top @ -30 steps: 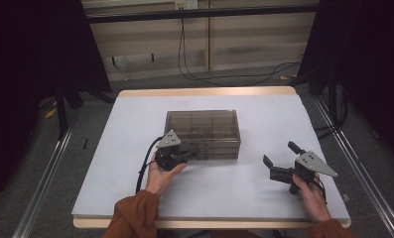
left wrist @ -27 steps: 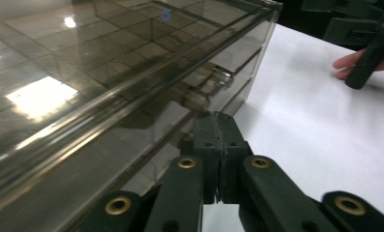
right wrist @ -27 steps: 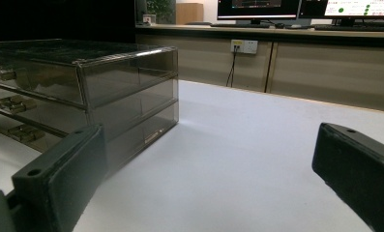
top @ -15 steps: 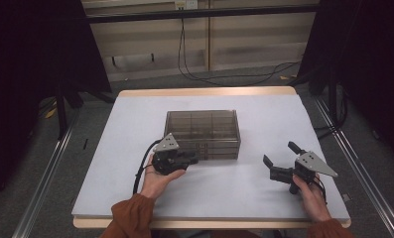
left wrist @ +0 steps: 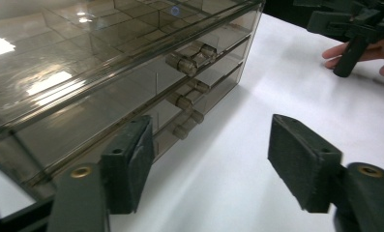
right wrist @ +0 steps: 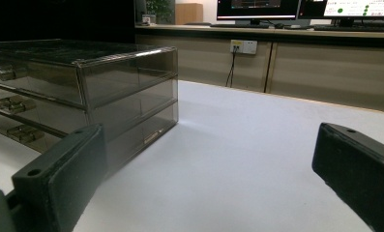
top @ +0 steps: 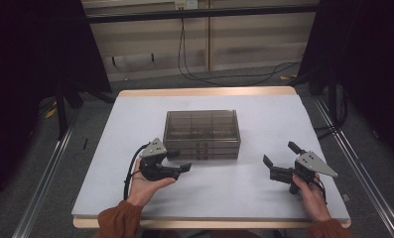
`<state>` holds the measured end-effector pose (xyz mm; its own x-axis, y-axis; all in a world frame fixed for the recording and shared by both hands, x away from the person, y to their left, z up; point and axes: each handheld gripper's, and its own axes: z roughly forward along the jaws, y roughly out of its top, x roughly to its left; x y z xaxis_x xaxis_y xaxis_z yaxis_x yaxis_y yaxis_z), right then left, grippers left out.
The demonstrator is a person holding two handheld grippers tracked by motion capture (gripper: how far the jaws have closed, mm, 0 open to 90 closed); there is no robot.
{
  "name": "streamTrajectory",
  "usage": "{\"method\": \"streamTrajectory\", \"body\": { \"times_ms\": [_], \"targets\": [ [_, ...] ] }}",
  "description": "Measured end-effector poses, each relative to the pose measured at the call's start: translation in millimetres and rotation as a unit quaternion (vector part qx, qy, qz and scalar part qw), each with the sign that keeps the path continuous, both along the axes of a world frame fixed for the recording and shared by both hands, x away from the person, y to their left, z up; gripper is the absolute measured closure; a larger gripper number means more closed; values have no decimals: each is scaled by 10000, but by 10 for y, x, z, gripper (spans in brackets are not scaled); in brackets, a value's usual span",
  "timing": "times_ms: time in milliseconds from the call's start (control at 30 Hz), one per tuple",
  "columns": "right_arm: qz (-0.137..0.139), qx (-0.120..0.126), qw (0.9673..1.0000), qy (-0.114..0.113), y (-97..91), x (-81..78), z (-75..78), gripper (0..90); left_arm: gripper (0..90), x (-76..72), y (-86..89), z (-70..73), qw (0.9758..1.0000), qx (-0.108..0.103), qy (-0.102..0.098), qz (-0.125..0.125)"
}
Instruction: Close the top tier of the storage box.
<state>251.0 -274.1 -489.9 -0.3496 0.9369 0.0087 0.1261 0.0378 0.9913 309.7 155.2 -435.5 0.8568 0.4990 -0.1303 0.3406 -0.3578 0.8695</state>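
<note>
The smoky clear drawer box (top: 202,134) sits mid-table on the white table top (top: 244,183), three drawers stacked, all pushed in, handles facing the person.

Left gripper (top: 178,160): a sec ago its jaws were shut at the box's front face, near the left end of the drawers. Since then the jaws have been opening – now they stand wide apart w/ nothing between them, and the gripper has backed off a bit toward the person and to the right, sitting just in front of the box's lower left corner. In the left gripper view the left pad (left wrist: 129,164) lies close beside the box front (left wrist: 131,96), whether touching can't be told; the other pad (left wrist: 301,166) is out over bare table. Drawer handles (left wrist: 192,55) lie ahead of the jaws, not between them.

Right gripper (top: 279,158): same spot as before – well apart from the box, off to its right, jaws spread wide and holding nothing. Its own view shows the box's corner (right wrist: 172,87) ahead-left and bare table between the pads.

The box itself hasn't shifted vs. the earlier frames.
</note>
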Motion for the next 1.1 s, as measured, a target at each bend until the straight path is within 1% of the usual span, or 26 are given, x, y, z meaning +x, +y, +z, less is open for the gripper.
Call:
{"method": "streamTrajectory", "body": {
  "times_ms": [33, 67, 100, 167, 233, 267, 333, 400, 467, 500, 567, 600, 633, 667, 700, 733, 767, 800, 867, 900, 1033, 1067, 1100],
  "targets": [
    [4, 7, 10000, 3, 1, -1, 0, 0, 264, -12, 14, 8, 10000, 28, -14, 46],
    [-2, 3, 10000, 1, 0, 0, 0, 0, 234, -18, 25, 9, 10000, -4, -16, 61],
    [-3, -1, 10000, -2, 0, 0, 0, 0, 215, -23, 39, 13, 10000, 17, -12, 64],
    [6, -14, 10000, -8, 1, -1, 0, 0, 201, -33, 66, 9, 10000, 33, 58, -2],
    [11, -9, 10000, -12, -1, -1, 0, 0, 160, -52, 99, 2, 9999, 108, 108, 37],
    [14, -9, 10000, -12, 0, -1, 0, 0, 146, -66, 119, -3, 9999, 73, 129, 33],
    [7, 2, 10000, -2, -1, 0, 0, 0, 135, -86, 161, 0, 9999, 86, 94, 113],
    [13, 21, 10000, -4, 0, 1, -1, 0, 92, -93, 207, 9, 9997, 63, 144, 170],
    [-1, -4, 10000, -3, 0, 0, 0, 0, 74, -118, 243, 28, 9995, 29, 168, 271],
    [7, -15, 10000, -8, 0, 0, 0, 0, 66, -133, 261, 37, 9996, 12, 157, 252],
    [-3, 1, 10000, 1, 0, 0, 0, 0, 59, -169, 298, 51, 9995, 53, 95, 308],
    [-4, 5, 10000, 3, 0, 0, 0, 0, 51, -185, 323, 54, 9995, 74, 91, 282],
    [-1, 0, 10000, 2, 0, 0, 0, 0, 38, -199, 352, 58, 9997, 78, 84, 228],
    [5, -1, 10000, -1, 1, -1, 0, 0, 38, -219, 384, 62, 9995, 79, 67, 282],
    [9, -4, 10000, -1, 0, -1, 0, 0, 39, -234, 423, 59, 9995, 104, 7, 293],
    [-1, 2, 10000, -2, -1, 0, 0, 0, 31, -243, 461, 50, 9996, 131, 9, 269],
    [-13, 28, 10000, 9, 1, 1, 1, 0, 23, -243, 499, 39, 9994, 123, 82, 304],
    [-4, 24, 10000, 9, 1, 2, 1, 0, 25, -243, 535, 23, 9992, 61, 149, 375],
    [4, -7, 10000, 6, 1, 2, 1, 0, 31, -247, 602, 5, 9984, 78, 149, 544],
    [6, 30, 10000, 20, 7, 4, 1, 0, 32, -253, 633, 3, 9980, 116, 125, 606],
    [9, 29, 10000, 18, 7, 4, 1, 0, 34, -290, 767, -17, 9969, 54, 146, 776],
    [11, 24, 10000, 11, 5, 5, 1, 0, 36, -297, 805, -28, 9963, 94, 145, 837],
    [11, 25, 10000, 9, 5, 5, 1, 0, 40, -306, 836, -46, 9952, 121, 184, 948]
  ]
}}
